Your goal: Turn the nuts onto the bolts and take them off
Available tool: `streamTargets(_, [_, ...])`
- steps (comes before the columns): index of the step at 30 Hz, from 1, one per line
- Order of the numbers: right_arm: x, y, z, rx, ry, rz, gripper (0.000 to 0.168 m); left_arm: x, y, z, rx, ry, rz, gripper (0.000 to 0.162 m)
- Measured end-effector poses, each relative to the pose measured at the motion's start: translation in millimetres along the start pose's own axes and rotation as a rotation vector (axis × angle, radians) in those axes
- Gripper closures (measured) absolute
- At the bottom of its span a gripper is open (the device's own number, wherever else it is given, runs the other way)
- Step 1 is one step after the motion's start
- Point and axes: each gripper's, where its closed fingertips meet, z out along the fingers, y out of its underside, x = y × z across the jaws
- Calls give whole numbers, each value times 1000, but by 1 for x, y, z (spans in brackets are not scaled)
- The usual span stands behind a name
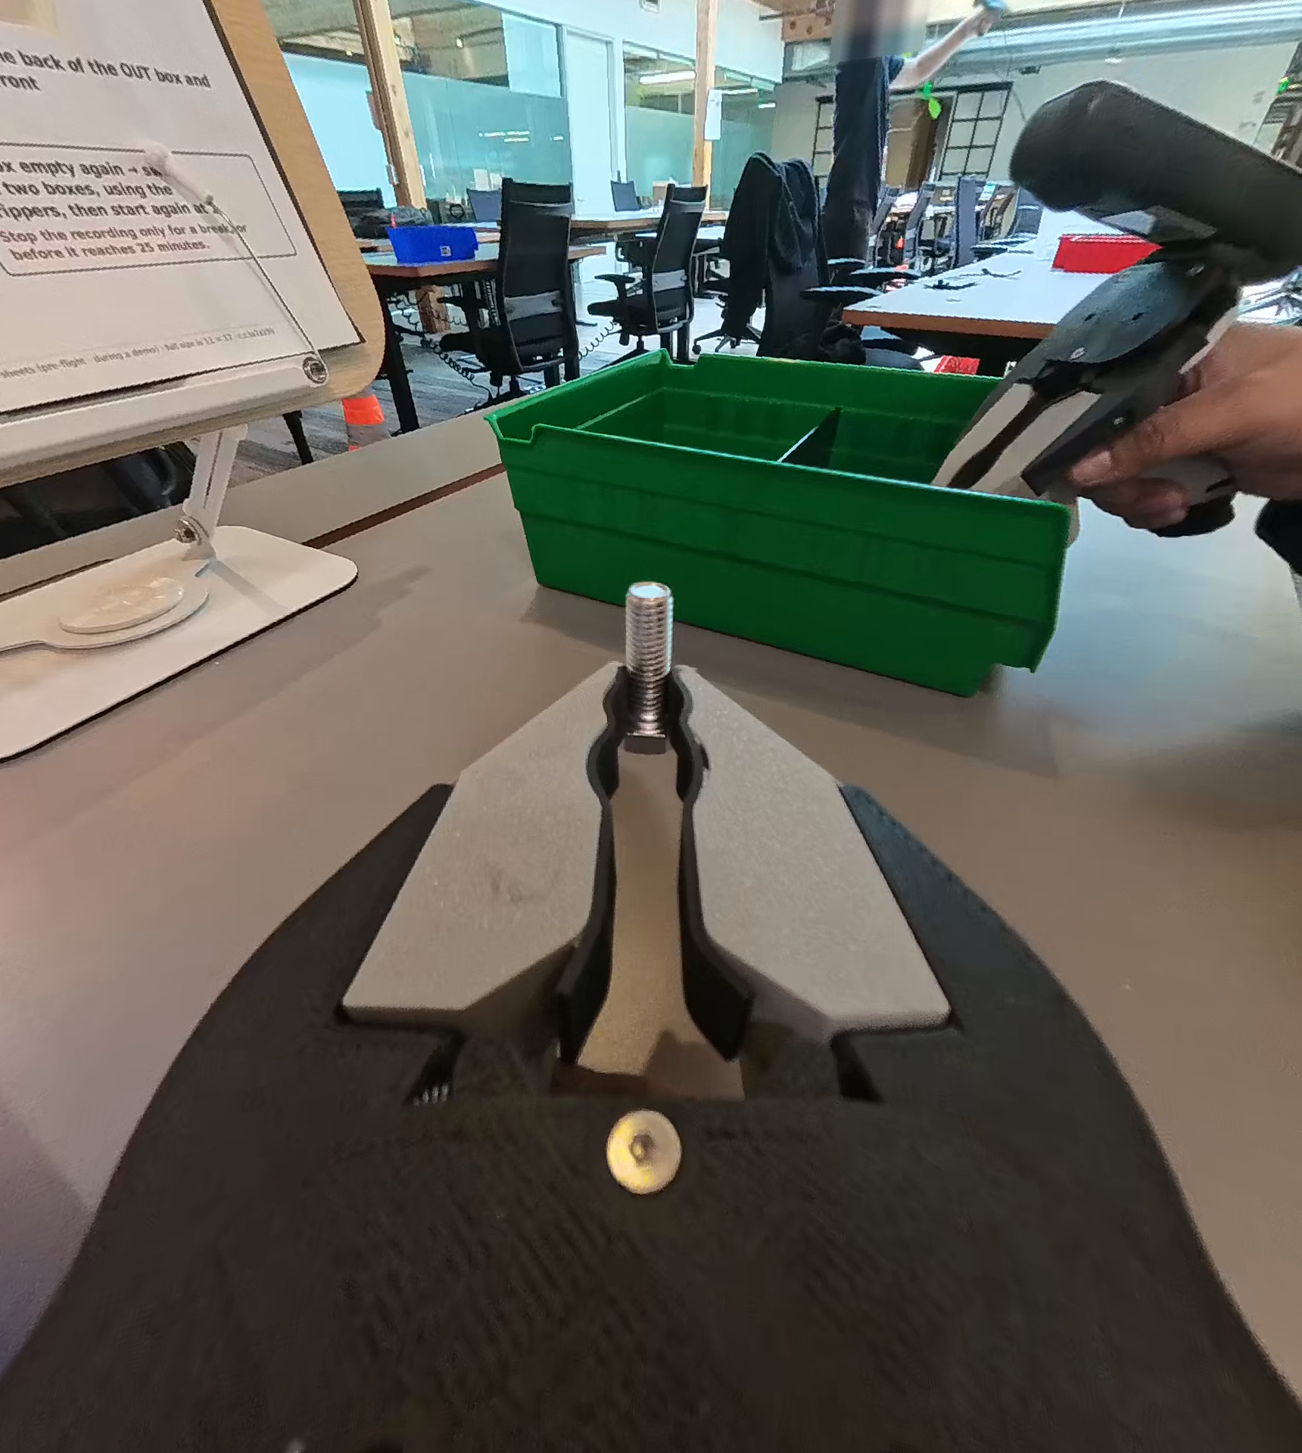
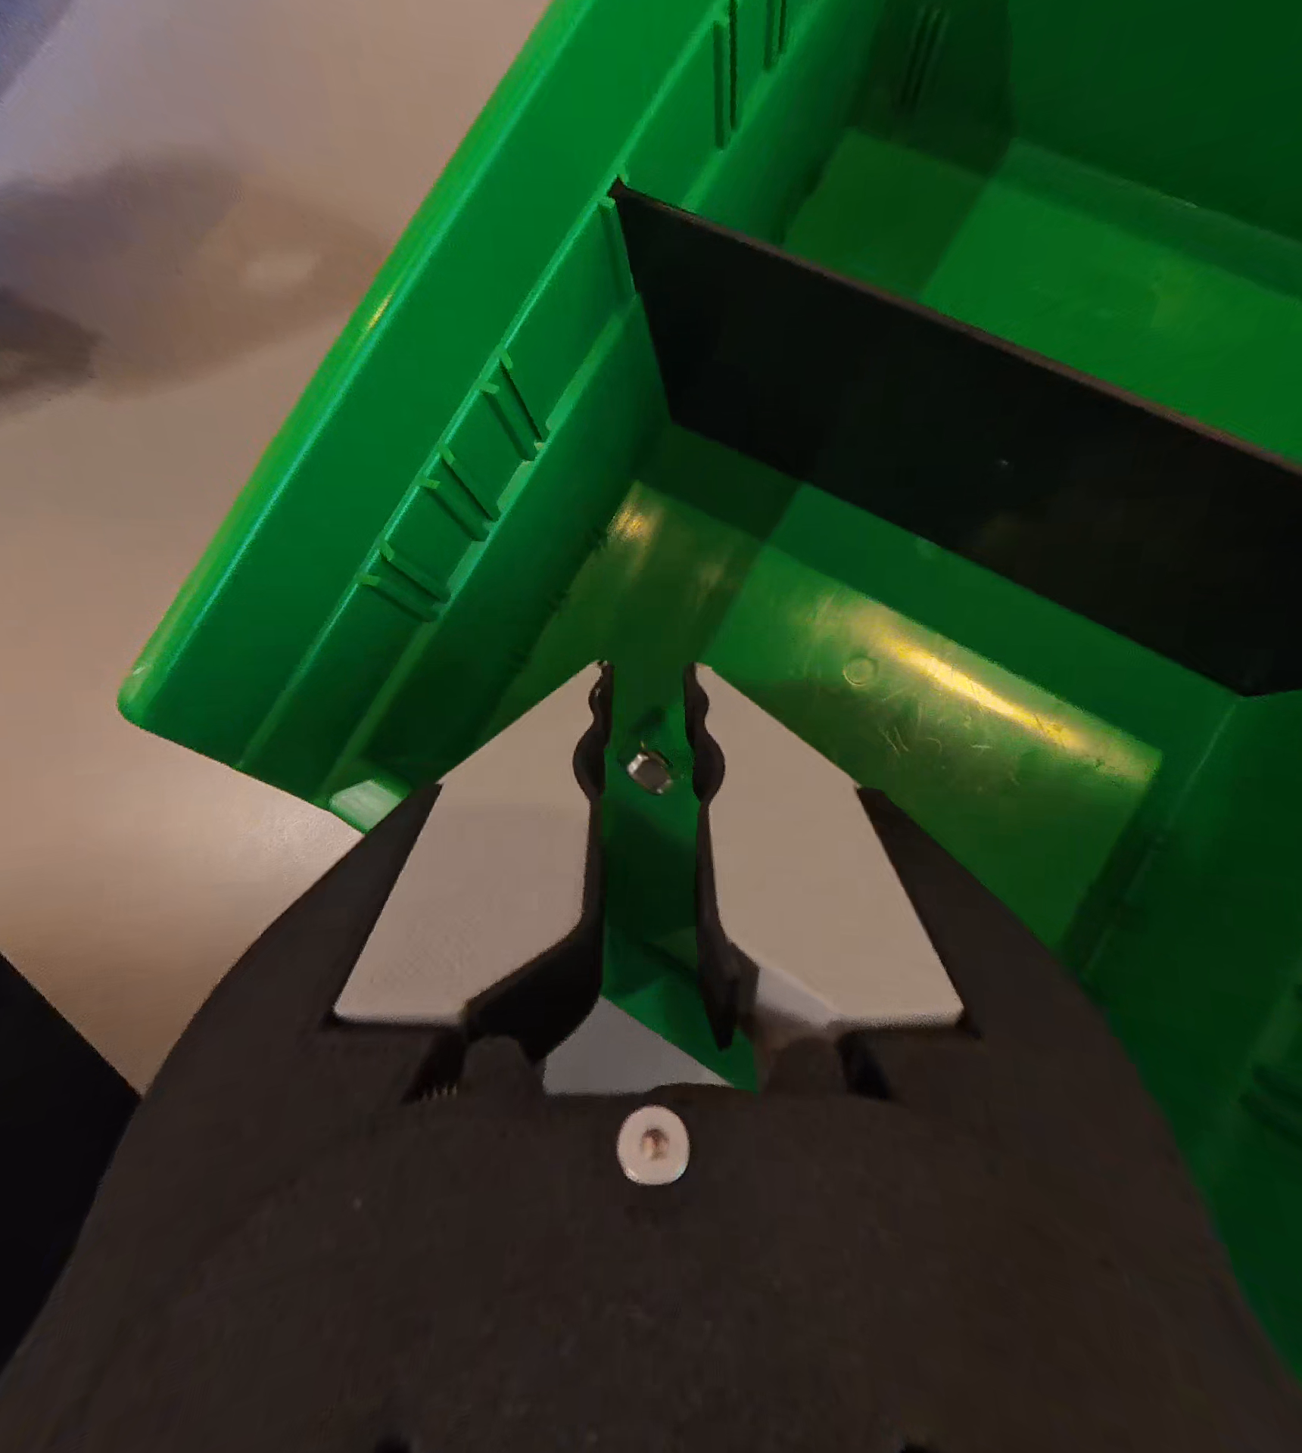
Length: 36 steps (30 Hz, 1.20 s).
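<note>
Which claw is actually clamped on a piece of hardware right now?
The left claw: it is shut on the bolt, threaded end pointing out. The right claw is open inside the green bin, the nut loose between its fingers.

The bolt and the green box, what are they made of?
The bolt looks like metal: silvery, shiny, with cut threads. The green box looks like hard plastic: one even colour, moulded ribs, glossy highlights and fine scratches inside.

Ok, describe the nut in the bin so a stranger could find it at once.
Start at the green bin on the grey table, split by a black divider. In the compartment on the near side of it, the nut lies on the floor between the right gripper's open fingers. It is the only small silvery hexagonal piece there.
</note>
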Motion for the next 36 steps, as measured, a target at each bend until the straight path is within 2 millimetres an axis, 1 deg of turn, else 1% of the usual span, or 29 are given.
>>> streamTargets(1, [-2, 1, 1, -13, -14, -2, 154, 0, 0, 0, 2, -2, 2, 156])
streamTargets(3, [-5, 4, 2, -42, -34, 0, 152, 0, -1, 0, 3, -1, 3, 156])
streamTargets(5, [-3, 1, 2, -35, -12, -8, 152, 0, -1, -1, 4, 2, 1, 156])
streamTargets(7, [-8, 1, 3, -30, -40, -6, 157, 0, 0, 0, 1, 1, -1, 156])
streamTargets(8, [-10, 2, 4, -33, -58, 1, 156, 0, 0, 0, -2, 1, -2, 156])
streamTargets(11, [-8, 3, 4, -56, -49, 9, 155, 0, 1, 0, -6, 3, 1, 156])
streamTargets(13, [-5, 1, 2, -52, -16, -6, 156, 1, 1, 0, -4, 5, 2, 156])
streamTargets(16, [-3, -13, -10, 29, 17, 0, 153, 2, 0, 0, 1, 15, 2, 156])
streamTargets(17, [0, -23, -18, 84, 49, 6, 153, 4, -1, 0, 6, 25, 4, 156])
streamTargets(18, [2, -37, -30, 163, 87, 7, 151, 7, -2, 0, 12, 38, 8, 156])
streamTargets(19, [-1, -53, -45, 261, 106, -2, 149, 9, -3, 0, 17, 48, 16, 156])
streamTargets(20, [-13, -71, -59, 360, 86, -29, 149, 13, -3, 0, 19, 61, 27, 156])
streamTargets(21, [-34, -87, -71, 446, 32, -71, 150, 17, -3, 1, 21, 79, 36, 156])
streamTargets(22, [-60, -99, -79, 509, -40, -124, 151, 21, -4, 1, 28, 100, 42, 156])
streamTargets(23, [-87, -107, -81, 538, -110, -182, 151, 27, -6, 0, 42, 125, 47, 156])
streamTargets(24, [-110, -112, -79, 543, -157, -236, 150, 32, -8, -1, 57, 151, 53, 156])
streamTargets(25, [-129, -116, -72, 536, -177, -288, 148, 37, -10, -2, 70, 172, 61, 156])
streamTargets(27, [-160, -117, -51, 496, -192, -387, 146, 44, -13, -3, 87, 199, 86, 156])
streamTargets(30, [-188, -123, -19, 482, -196, -460, 142, 57, -17, -8, 115, 250, 124, 156])
streamTargets(32, [-207, -124, -4, 477, -257, -475, 141, 61, -17, -9, 121, 256, 146, 156])
streamTargets(33, [-210, -122, 4, 444, -269, -478, 144, 62, -17, -8, 118, 254, 155, 156])
streamTargets(34, [-210, -122, 10, 428, -260, -479, 155, 61, -15, -7, 107, 246, 160, 155])
streamTargets(35, [-209, -123, 12, 429, -250, -486, 162, 58, -14, -6, 102, 231, 151, 155])
streamTargets(36, [-208, -125, 13, 429, -236, -490, 162, 56, -15, -6, 106, 231, 127, 155])
